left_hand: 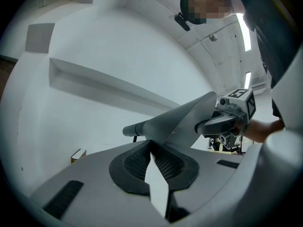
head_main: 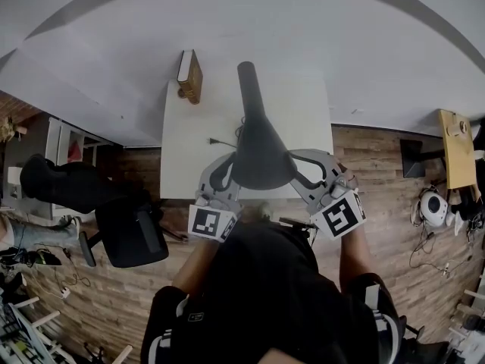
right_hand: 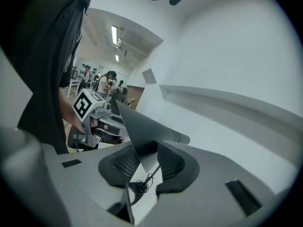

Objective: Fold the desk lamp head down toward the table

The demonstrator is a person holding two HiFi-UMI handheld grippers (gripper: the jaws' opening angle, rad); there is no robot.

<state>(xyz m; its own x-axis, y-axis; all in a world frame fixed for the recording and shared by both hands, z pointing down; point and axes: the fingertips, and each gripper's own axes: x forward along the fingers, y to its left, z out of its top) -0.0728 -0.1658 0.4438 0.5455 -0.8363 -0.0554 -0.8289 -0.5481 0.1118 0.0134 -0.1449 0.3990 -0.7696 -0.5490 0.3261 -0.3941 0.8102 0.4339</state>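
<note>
Left claw is clenched on the thin rim of the dark grey lamp head, with the rim's edge pinched between its ribbed pads. Right claw sits at the opposite side of the lamp head with its jaws apart. The rim stands in the gap unpressed, and the white tabletop shows through. The lamp head hangs above the tabletop's near edge, its wide end toward the person, and its neck runs away from it to the far side. A thin cable lies just left of the lamp head. A wooden block stands farther left and beyond it, and a black chair is on the floor well to its left.
</note>
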